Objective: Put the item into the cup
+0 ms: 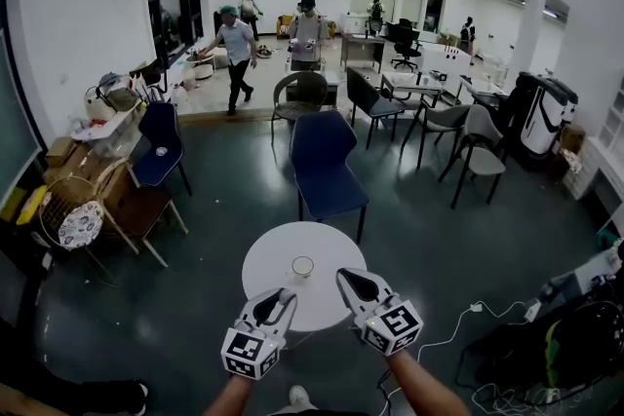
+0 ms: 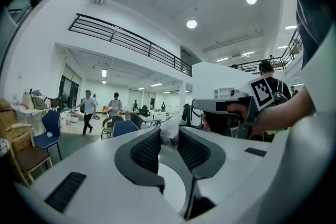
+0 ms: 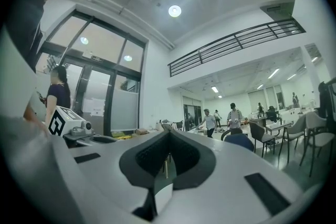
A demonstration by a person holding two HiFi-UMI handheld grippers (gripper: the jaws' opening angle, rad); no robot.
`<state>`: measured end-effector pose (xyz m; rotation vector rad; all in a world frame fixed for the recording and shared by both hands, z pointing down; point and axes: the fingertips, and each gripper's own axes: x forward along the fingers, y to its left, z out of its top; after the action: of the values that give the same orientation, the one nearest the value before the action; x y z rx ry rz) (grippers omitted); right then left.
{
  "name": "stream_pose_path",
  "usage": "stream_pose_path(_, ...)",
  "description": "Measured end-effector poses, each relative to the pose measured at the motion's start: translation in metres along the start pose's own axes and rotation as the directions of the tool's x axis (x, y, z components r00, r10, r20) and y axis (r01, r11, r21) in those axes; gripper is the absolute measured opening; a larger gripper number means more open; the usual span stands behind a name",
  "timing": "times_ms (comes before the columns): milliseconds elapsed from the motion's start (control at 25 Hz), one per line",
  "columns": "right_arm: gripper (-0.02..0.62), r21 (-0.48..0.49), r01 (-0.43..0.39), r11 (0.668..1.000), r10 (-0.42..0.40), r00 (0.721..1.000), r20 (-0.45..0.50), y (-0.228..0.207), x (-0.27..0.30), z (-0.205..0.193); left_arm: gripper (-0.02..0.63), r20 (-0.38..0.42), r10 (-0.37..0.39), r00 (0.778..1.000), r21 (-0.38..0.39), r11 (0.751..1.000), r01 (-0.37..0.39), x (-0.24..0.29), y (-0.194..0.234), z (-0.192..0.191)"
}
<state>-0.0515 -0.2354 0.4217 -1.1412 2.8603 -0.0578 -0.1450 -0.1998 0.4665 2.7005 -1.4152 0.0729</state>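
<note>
Crinkled pale wrapping covered the item (image 2: 169,132), pinched between the left gripper's (image 1: 284,295) ribbed dark pads at lower centre. The right gripper (image 1: 342,275) had its jaws closed together, empty. A small round cup (image 1: 303,266) stood on the smooth white round table (image 1: 263,258), just above both tips.

Cup (image 1: 303,266) on round white table (image 1: 268,270)

Small pale cup (image 1: 303,266) upright on round table (image 1: 263,280); crumpled translucent item (image 2: 169,127) in left tool (image 2: 169,138)
</note>
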Motion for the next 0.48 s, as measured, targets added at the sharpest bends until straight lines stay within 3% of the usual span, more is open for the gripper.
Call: stream_pose_path(480,0.015,0.008,0.014,1.0,-0.014,1.0,-0.012,0.013,0.059,-0.018,0.103,-0.009,-0.024,1.0,-0.057,0.998,0.024,-0.001,0.06,-0.014)
